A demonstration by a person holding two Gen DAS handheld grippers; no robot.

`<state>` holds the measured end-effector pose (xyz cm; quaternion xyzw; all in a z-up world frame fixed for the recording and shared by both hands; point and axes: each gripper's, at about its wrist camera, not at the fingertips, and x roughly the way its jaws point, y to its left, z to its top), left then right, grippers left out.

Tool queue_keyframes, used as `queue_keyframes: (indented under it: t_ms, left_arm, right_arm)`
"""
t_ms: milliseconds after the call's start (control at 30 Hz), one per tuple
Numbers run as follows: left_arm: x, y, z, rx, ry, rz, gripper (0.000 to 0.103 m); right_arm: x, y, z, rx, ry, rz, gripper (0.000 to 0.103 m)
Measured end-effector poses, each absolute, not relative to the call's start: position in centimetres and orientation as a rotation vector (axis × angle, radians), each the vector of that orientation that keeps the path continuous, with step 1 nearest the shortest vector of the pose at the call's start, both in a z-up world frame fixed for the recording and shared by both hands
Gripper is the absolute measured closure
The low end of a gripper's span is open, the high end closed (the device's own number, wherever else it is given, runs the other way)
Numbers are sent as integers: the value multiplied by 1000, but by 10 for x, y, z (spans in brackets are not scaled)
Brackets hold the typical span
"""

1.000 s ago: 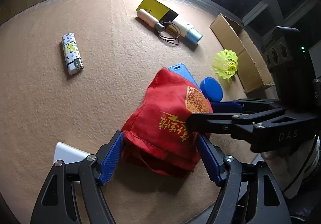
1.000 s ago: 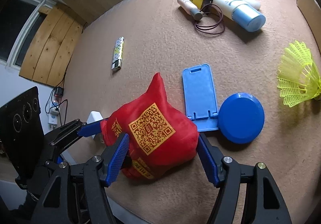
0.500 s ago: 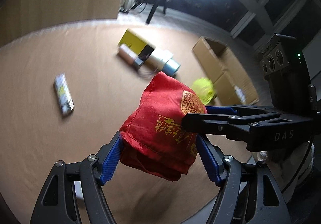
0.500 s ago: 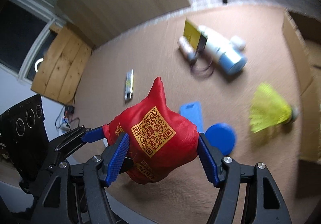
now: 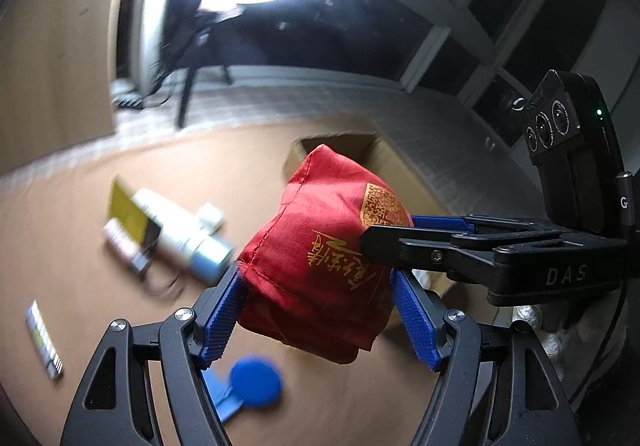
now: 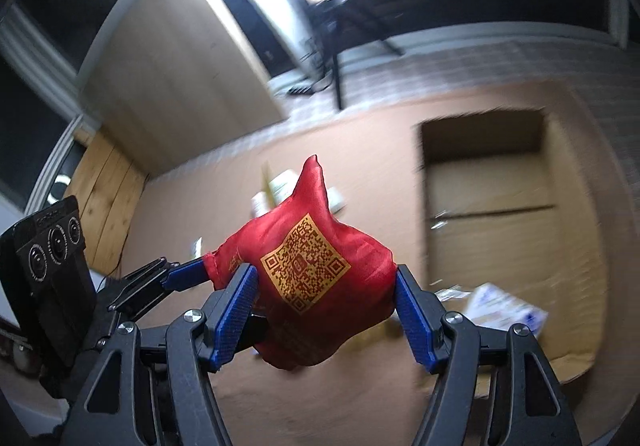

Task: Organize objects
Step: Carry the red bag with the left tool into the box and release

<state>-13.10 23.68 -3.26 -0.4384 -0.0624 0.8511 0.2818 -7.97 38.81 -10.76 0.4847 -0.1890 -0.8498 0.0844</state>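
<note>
1. While both grippers clamp it, the red pouch (image 6: 316,282) hangs in the air: left gripper (image 5: 320,310) and right gripper (image 6: 326,310) each squeeze its sides.
2. Below lie the blue disc (image 5: 256,382), lighter (image 5: 44,342) and bottle (image 5: 184,238), seemingly unsorted.
3. Beyond, the cardboard box (image 6: 500,214) holds only some packets; most sorting apparently remains.

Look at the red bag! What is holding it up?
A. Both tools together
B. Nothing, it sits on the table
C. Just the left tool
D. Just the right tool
A. The red bag hangs above the table, squeezed between the left tool fingers, while the right tool also presses it from both sides in its own view.
</note>
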Motion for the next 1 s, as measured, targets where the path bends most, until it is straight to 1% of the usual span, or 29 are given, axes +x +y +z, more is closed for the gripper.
queue_keyframes:
  t_ms: [233,433,567,667,833,1000]
  left_arm:
    - [-172,303,-30,-1156,-167,2238,28]
    - [-197,337,-53,-1189,-167,2217,28]
    - [-205,345,-63,-1223,-158,2228,27]
    - [-206,343,-68,-1239,-171,2235,22]
    - [-199,337,-66,-1229,-114,2252,22]
    - [-190,316,-61,-1235,-120,2263,22]
  right_arm:
    - [-93,448,-104,1437,-598,-2605,37]
    - [-103,479,-117,1481,-614,-2611,37]
    - [-103,486,-120,1475,-549,-2668,37]
    - [-102,488,-119,1464,-551,-2679,37]
    - [-102,483,-119,1467,-549,-2673,37]
    - [-99,467,-120,1470,-536,-2663,37]
